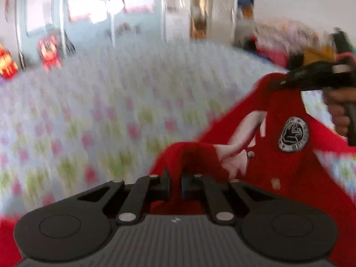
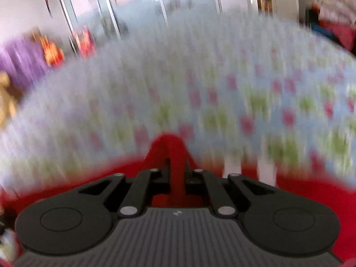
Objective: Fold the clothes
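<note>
- Since the red garment [image 1: 287, 102] is pinched at two separate spots and hangs off the flowered bedspread [image 1: 111, 111], the step in hand looks like carrying it up and out to spread it before a fold; doing that well means keeping both pinches firm.
- A red fold rises straight up between the jaws of the left gripper [image 1: 175, 178], which are closed on the cloth; a white-trimmed placket with a snap button [image 1: 251, 154] lies just to the right of those jaws.
- Further right of the left jaws, a round black-and-white badge [image 1: 293, 134] faces the camera, so the front of the garment is turned towards the person.
- The right gripper [image 2: 178, 171] also has its jaws clamped on a narrow red ridge that stands up between them; in the left wrist view its black body sits at the garment's upper edge, with the person's hand [image 1: 338, 111] on the handle.
- My judgement: hold both grippers level with each other and draw them apart until the cloth between them goes taut, without tugging so hard that a thin pinch slips out.
- Heavy blur covers both views, so slowing down before laying the garment flat would help it land smooth.
- Beyond the jaws the bedspread is open; a pile of clothes [image 1: 289, 35] lies at its far right edge, well clear.
</note>
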`<state>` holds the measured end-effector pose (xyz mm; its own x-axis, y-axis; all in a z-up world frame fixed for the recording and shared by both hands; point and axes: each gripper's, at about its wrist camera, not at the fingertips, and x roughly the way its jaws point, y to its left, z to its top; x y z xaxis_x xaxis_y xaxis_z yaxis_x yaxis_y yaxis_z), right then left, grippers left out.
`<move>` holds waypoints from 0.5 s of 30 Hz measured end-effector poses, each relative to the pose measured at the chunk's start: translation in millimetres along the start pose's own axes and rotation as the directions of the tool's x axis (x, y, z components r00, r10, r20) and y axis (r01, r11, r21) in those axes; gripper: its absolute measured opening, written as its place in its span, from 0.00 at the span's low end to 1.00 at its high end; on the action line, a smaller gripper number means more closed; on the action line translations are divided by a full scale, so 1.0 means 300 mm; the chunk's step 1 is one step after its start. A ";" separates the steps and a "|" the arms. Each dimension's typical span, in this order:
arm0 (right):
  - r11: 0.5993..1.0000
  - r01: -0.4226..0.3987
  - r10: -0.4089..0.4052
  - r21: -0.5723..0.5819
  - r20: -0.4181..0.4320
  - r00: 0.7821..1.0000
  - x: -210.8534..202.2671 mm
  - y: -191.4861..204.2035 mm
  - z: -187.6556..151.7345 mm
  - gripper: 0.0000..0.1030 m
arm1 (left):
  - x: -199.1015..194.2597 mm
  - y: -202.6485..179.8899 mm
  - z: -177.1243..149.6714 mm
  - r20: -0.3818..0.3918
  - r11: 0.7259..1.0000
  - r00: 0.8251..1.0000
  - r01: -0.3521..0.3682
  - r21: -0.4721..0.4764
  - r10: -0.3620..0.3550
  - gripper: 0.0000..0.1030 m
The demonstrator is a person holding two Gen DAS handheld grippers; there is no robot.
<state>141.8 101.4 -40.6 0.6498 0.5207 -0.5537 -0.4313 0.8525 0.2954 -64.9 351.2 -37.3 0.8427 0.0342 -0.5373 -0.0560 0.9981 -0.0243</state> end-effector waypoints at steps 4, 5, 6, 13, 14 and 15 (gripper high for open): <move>0.993 -0.087 0.065 0.085 0.239 0.969 -0.118 -0.007 0.215 0.14 | 0.004 0.145 0.246 0.196 0.981 0.978 -0.032 -0.191 0.070 0.23; 0.990 -0.094 0.068 0.101 0.232 0.970 -0.104 -0.016 0.227 0.27 | 0.026 0.182 0.281 0.214 0.971 0.973 -0.033 -0.237 0.085 0.40; 0.989 -0.092 0.068 0.116 0.201 0.977 -0.076 -0.025 0.229 0.65 | 0.074 0.209 0.290 0.167 0.964 0.980 -0.064 -0.260 0.110 0.47; 0.979 0.040 -0.061 0.198 0.098 0.993 -0.149 -0.214 -0.087 0.74 | 0.149 0.263 -0.042 -0.133 0.901 0.986 -0.147 -0.407 0.100 0.44; 0.973 0.039 -0.059 0.226 0.080 0.995 -0.178 -0.247 -0.147 0.74 | 0.126 0.262 -0.090 -0.140 0.894 0.986 -0.142 -0.424 0.090 0.44; 0.967 0.039 -0.056 0.253 0.061 0.997 -0.208 -0.281 -0.206 0.74 | 0.093 0.260 -0.134 -0.138 0.887 0.987 -0.134 -0.442 0.080 0.44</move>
<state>98.9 -5.8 -79.2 0.7097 0.4742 -0.5209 -0.2336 0.8561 0.4611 -67.2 428.1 -88.0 0.7533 0.1072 -0.6489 -0.3995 0.8583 -0.3220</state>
